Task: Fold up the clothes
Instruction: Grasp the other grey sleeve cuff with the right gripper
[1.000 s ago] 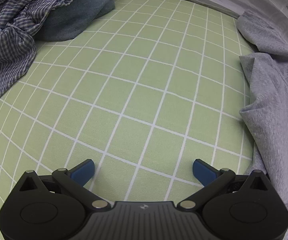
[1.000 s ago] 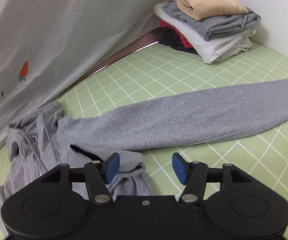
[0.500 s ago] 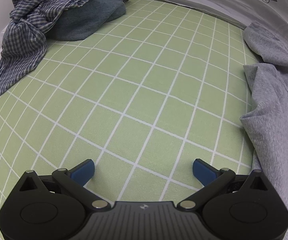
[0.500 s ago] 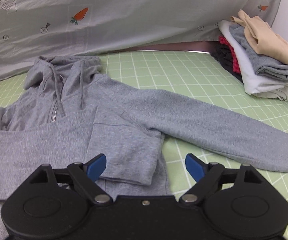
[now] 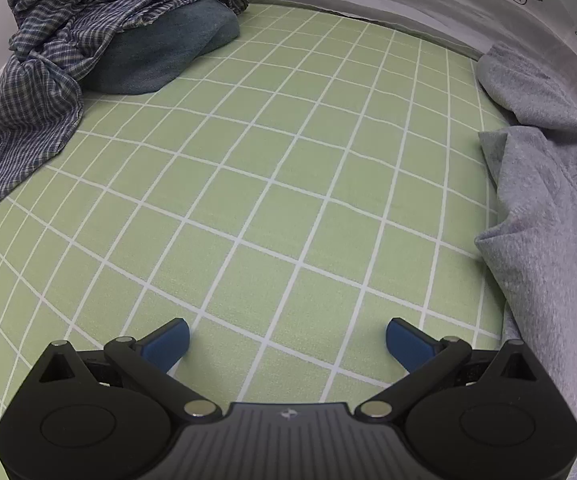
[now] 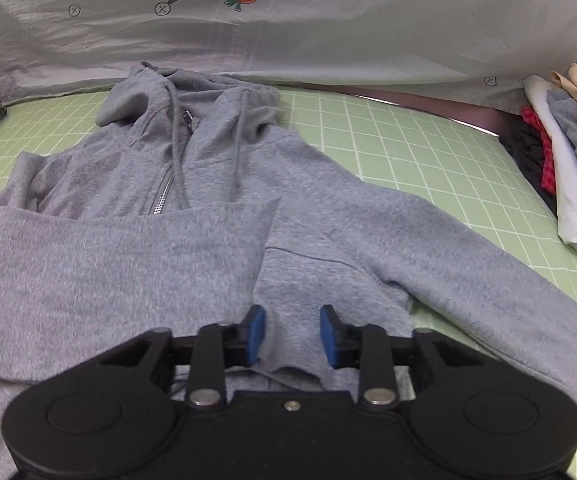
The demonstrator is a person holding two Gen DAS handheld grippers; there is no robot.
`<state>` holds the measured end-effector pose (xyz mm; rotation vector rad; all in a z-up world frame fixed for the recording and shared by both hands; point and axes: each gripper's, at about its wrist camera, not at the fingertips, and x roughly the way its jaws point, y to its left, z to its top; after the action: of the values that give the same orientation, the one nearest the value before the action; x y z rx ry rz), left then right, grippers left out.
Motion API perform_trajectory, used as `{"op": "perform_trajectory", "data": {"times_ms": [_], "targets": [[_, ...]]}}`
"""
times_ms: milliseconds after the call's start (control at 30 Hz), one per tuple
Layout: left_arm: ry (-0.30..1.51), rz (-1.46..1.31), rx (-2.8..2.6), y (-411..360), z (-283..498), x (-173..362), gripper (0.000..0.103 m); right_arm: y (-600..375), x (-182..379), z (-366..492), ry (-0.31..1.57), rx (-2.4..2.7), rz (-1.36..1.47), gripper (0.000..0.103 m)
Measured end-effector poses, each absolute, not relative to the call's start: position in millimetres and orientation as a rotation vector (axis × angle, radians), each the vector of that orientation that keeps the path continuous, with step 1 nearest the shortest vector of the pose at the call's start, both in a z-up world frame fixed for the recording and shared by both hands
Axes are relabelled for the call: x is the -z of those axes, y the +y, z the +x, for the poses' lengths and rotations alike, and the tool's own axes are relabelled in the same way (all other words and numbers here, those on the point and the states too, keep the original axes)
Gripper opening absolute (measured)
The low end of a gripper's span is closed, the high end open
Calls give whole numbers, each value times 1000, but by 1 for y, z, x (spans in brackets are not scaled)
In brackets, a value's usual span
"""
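Your right gripper [image 6: 291,334] is closing over the bottom hem of the grey hoodie [image 6: 192,248], with cloth between the blue pads but a gap still showing on both sides, so nothing is pinched yet. The hoodie lies face up on the green checked mat [image 6: 408,152], hood at 12 o'clock, one sleeve already folded across the chest, the other sleeve [image 6: 468,252] stretched out toward 4 o'clock.

Watch the layers: the hem under your pads is bunched, and if you catch only the top fold, the body will likely slide out when you lift and the folded sleeve will come undone. Lift too fast and the loose sleeve may drag toward the folded pile [image 6: 568,168] at 3 o'clock and knock it askew.

Your left gripper [image 5: 287,340] hangs wide open over bare mat, gripping nothing, with the hoodie's edge at its 3 o'clock. Pulling one-handed could skew the whole garment, so bring it in. The checked shirt [image 5: 48,92] at its 10 o'clock sits well clear.
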<state>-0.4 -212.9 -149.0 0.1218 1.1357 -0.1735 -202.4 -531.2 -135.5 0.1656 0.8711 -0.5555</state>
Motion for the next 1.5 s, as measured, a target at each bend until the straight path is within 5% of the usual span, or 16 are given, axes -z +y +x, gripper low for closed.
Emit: {"op": "perform_trajectory", "data": {"times_ms": [33, 267, 300, 400, 600, 867, 967, 1100, 1367, 1467, 1500], "targets": [[1137, 121, 172, -213, 0, 149, 103, -541, 130, -205, 859, 576, 177, 4], [1135, 116, 163, -214, 1, 149, 103, -649, 84, -251, 614, 937, 397, 2], [1136, 115, 161, -214, 1, 149, 103, -660, 82, -258, 608, 969, 410, 8], [1139, 112, 156, -214, 2, 148, 103, -657, 83, -266, 648, 924, 369, 54], [1137, 105, 144, -215, 2, 148, 103, -579, 114, -246, 785, 741, 195, 71], [1136, 103, 141, -214, 1, 148, 103, -520, 128, -221, 814, 562, 152, 68], [1134, 104, 142, -213, 1, 149, 103, -515, 136, -215, 861, 528, 126, 53], [1132, 103, 141, -213, 1, 148, 103, -526, 137, -215, 889, 531, 163, 4], [1130, 103, 141, -213, 1, 148, 103, -619, 73, -227, 683, 802, 157, 4], [1130, 102, 141, -213, 1, 148, 103, -658, 68, -237, 656, 950, 248, 18], [1130, 102, 141, -213, 1, 148, 103, -664, 69, -241, 656, 971, 259, 36]]}}
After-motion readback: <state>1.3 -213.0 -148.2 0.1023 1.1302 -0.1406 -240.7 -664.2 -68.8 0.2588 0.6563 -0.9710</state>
